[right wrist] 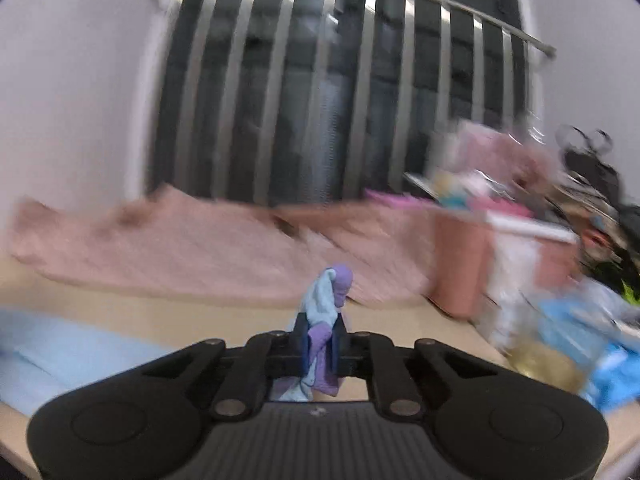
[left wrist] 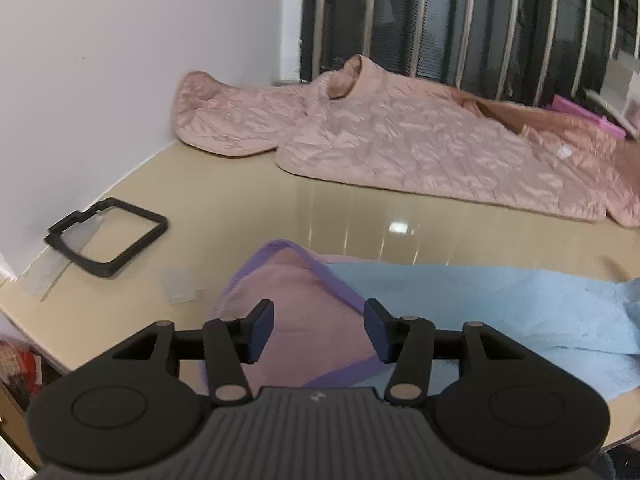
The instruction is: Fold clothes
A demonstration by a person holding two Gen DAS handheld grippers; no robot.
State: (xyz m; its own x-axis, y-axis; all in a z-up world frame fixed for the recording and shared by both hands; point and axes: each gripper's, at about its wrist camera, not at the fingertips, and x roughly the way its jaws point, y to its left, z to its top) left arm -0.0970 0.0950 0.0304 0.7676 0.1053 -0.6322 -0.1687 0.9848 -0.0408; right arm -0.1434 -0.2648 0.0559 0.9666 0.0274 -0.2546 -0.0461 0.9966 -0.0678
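Clothes for folding lie on the beige worktop [left wrist: 248, 216]: a light blue garment [left wrist: 500, 308] trimmed in purple is spread along the near edge, and we see its pink inner side [left wrist: 316, 320] turned up where one part is folded over. Our left gripper [left wrist: 319, 330] hovers just above that pink patch with its jaws about half open; the blue pads [left wrist: 262, 332] stand clear on either side of the cloth and nothing is pinched between them, though we cannot tell whether the tips brush the fabric below.

Our right gripper [right wrist: 321, 340] is clamped tight on a bunched bit of the same blue and purple cloth [right wrist: 326, 304], which pokes up above the jaws and hangs down behind them. That view is smeared by motion blur, so finer detail of the fold is lost to us.

Along the far edge of the worktop, against the barred window [left wrist: 460, 20], a pink quilted jacket [left wrist: 400, 140] lies spread flat. Near the left edge, by the white wall [left wrist: 100, 60], sits a black square frame [left wrist: 108, 236]. At the far right corner we make out a blurred heap of clutter [right wrist: 540, 240].
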